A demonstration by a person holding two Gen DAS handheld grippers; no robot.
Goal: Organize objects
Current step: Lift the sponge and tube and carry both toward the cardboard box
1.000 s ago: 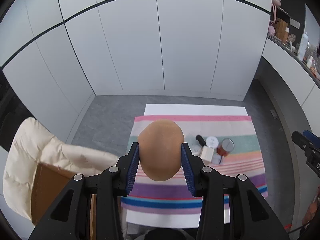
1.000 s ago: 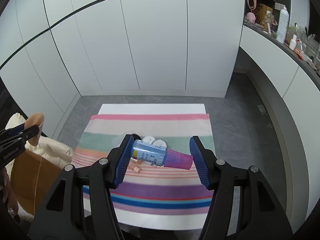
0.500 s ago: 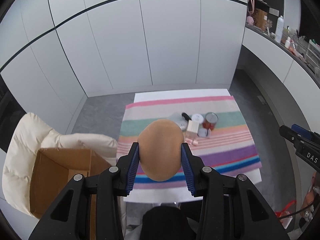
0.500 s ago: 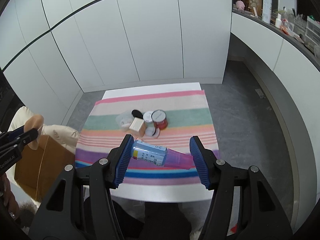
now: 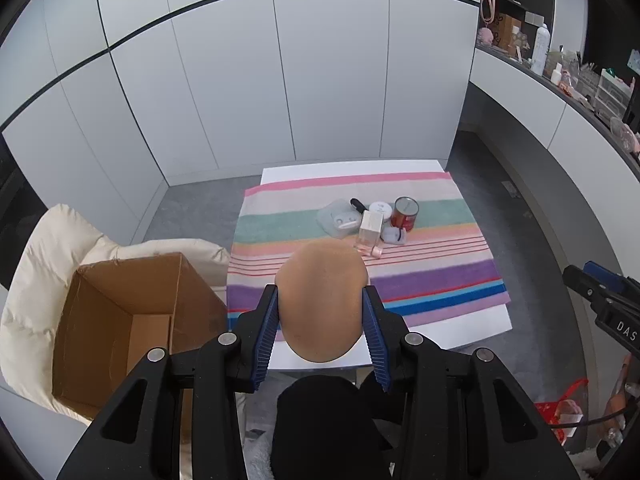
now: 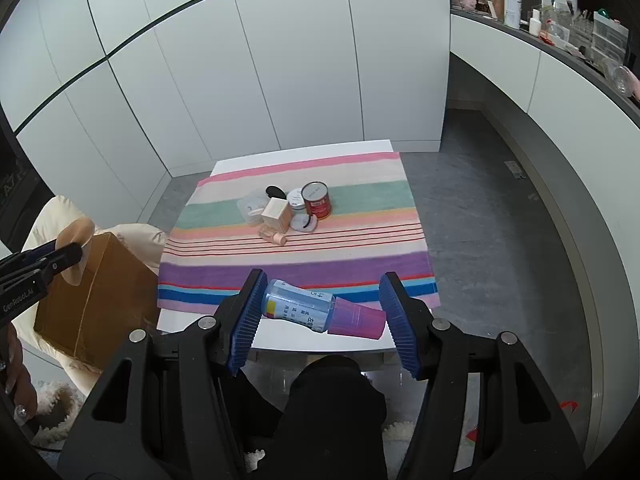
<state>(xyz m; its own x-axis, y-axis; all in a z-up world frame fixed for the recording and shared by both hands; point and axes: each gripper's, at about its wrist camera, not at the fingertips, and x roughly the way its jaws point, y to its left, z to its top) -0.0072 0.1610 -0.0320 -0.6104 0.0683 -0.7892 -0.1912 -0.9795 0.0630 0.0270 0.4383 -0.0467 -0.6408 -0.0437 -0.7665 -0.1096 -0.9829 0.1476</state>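
Gripping now: both claws are loaded, each with its own item pinched between blue ribbed pads
Left claw (image 5: pixel 320 322): clamped on a tan egg-shaped sponge (image 5: pixel 322 300), pads pressing its two flanks, the rounded top rising above the fingers
Left claw, seen from the right wrist: it pokes in at the left edge, the sponge (image 6: pixel 78 236) sitting right in front of the cardboard box
Right claw (image 6: pixel 320 314): closed on a blue bottle (image 6: pixel 298 306) with a purple cap (image 6: pixel 356 320), held lying crosswise, base against the left pad and cap against the right pad
Right claw, seen from the left wrist: only its black and blue tip shows at the right edge (image 5: pixel 600 292)
Cardboard box (image 5: pixel 120 328): open-topped, resting on a cream padded cushion (image 5: pixel 44 264), just left of the desk
Desk (image 5: pixel 460 332): white, covered by a striped cloth (image 5: pixel 432 280) in pink, green, purple and blue bands
Still on the cloth: a tight cluster near the green band, with a red can (image 5: pixel 405 214), a white round jar (image 5: pixel 380 210), a cream carton (image 5: pixel 370 226), a clear lidded case (image 5: pixel 338 220), a black oval piece (image 5: pixel 357 204) and a small pink-capped bottle (image 6: pixel 274 236) lying down in front
Person: dark-clad knee (image 6: pixel 332 400) below the claws, a hand (image 6: pixel 18 384) at the lower left edge
Background: white cabinet doors (image 5: pixel 280 80) behind, a cluttered shelf (image 6: pixel 560 28) along the right wall
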